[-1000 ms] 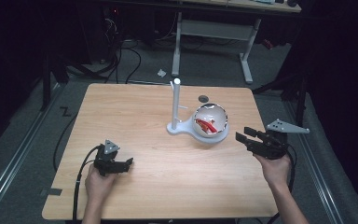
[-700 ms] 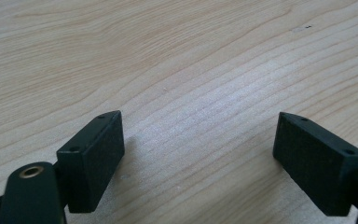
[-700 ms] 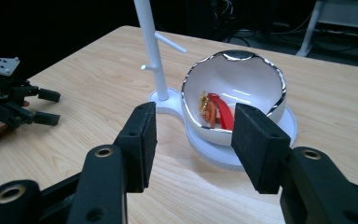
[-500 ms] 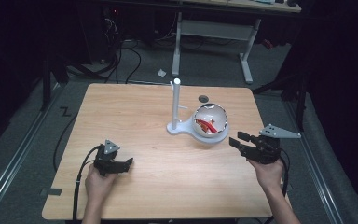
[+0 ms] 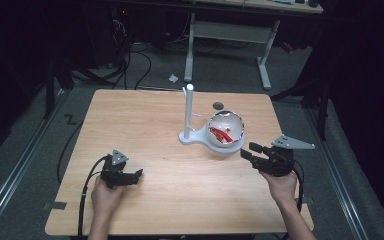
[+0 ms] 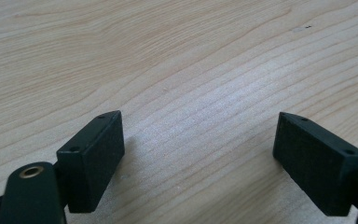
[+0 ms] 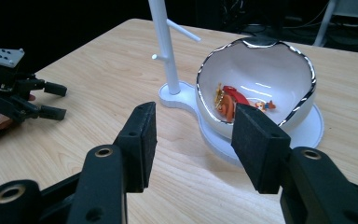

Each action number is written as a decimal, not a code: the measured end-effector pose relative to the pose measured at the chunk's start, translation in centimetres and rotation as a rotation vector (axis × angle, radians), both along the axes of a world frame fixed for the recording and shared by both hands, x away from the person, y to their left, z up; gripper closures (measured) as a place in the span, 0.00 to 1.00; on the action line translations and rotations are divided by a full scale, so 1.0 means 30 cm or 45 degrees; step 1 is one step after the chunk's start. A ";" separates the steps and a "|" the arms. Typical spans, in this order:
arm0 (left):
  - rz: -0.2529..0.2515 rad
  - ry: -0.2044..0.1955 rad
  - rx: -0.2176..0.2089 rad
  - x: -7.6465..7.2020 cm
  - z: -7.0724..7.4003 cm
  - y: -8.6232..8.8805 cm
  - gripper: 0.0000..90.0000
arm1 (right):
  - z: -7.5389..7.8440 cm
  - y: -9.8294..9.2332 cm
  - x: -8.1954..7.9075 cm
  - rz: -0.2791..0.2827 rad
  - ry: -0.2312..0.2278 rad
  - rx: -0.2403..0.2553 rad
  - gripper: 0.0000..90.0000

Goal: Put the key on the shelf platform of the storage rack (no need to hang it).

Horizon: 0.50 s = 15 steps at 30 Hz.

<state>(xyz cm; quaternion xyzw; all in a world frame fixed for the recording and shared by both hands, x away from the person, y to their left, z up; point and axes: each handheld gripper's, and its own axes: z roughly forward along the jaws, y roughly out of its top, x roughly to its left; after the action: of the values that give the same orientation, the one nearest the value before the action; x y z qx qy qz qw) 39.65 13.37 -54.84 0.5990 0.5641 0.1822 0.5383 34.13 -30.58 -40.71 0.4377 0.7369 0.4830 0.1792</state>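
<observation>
Right gripper (image 5: 246, 151) has slid left, jaws parted and empty, right up near the bowl (image 5: 225, 130) on its white stand (image 5: 189, 117), while the left gripper (image 5: 137, 175) stays low on the counter (image 5: 155, 120), jaws wide.

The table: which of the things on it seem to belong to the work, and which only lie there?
Likely part of the work:
- white bowl holding red and orange items
- white stand under the bowl
- right gripper, open, pointing at the bowl

Just there:
- left gripper, open over bare table
- dark round spot in the tabletop
</observation>
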 end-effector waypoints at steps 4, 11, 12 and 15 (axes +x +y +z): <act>0.000 0.000 0.000 0.000 0.000 0.000 0.19 | -0.013 0.014 0.004 0.012 0.015 -0.001 0.56; 0.000 0.000 0.000 0.000 0.000 0.000 0.19 | -0.024 0.040 0.008 0.037 0.016 -0.006 0.56; 0.000 0.000 0.000 0.000 0.000 0.000 0.19 | -0.027 0.043 0.009 0.039 0.023 -0.003 0.56; 0.000 0.000 0.000 0.000 0.000 0.000 0.19 | -0.038 0.048 0.011 0.042 0.028 0.004 0.56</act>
<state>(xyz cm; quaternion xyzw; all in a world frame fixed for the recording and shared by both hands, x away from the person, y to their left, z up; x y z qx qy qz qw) 39.65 13.37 -54.85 0.5991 0.5640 0.1822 0.5384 34.48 -29.13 -41.85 0.4310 0.7452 0.4822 0.1623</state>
